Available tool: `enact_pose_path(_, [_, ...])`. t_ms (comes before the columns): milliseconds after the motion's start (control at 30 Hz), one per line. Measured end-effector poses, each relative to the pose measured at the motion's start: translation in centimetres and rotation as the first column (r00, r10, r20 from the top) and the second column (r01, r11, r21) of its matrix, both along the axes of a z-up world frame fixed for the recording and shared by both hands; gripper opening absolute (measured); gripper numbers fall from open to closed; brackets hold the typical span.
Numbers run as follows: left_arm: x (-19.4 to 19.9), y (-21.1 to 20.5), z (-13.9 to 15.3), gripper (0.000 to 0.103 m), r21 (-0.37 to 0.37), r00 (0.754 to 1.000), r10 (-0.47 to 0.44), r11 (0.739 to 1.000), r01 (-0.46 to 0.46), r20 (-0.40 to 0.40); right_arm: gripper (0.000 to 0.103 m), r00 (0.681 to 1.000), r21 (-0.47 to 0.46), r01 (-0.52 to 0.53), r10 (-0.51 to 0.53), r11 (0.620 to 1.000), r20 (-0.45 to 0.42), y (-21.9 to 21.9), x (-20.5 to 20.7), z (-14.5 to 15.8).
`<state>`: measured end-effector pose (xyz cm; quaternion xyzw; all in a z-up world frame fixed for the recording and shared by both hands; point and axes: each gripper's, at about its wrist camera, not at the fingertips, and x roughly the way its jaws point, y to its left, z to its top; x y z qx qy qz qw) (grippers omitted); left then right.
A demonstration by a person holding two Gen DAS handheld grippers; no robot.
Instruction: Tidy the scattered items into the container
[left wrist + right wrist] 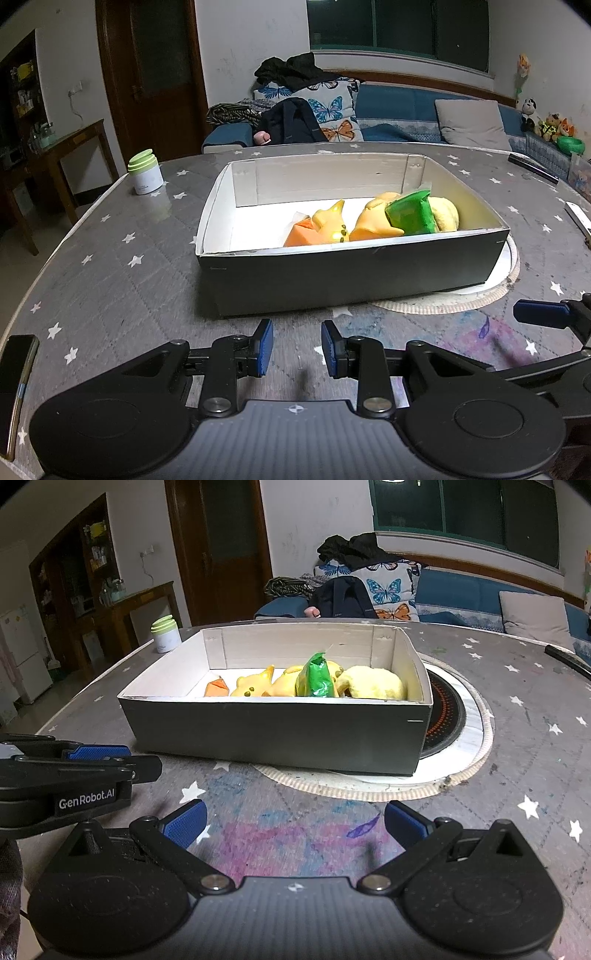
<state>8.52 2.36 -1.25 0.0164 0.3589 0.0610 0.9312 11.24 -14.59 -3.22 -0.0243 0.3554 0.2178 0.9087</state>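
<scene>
Box (354, 273) on starred table (122, 280), yellow toys (373, 683), green packet (316, 675) and orange piece (216, 688) inside, left gripper (297, 349) narrowly parted, empty, right gripper (295, 821) wide, empty.

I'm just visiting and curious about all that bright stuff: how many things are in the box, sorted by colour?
Yellow or yellow-orange soft toys: 3, namely the spotted toy, the yellow-orange toy and the pale yellow plush.
Orange: 1, the orange piece.
Green: 1, the green packet.
Total: 5 that I can see in the box; anything beneath them is hidden.
</scene>
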Motion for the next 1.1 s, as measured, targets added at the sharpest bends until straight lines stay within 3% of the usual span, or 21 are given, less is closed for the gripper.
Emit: enact_pose_path(1100, [3.6, 0.0, -0.3, 0.030, 0.005, 1.000, -0.006, 1.000, 0.006, -0.022, 0.103, 0.999, 0.007, 0.007, -0.006, 1.000, -0.037, 0.8, 3.6, -0.6])
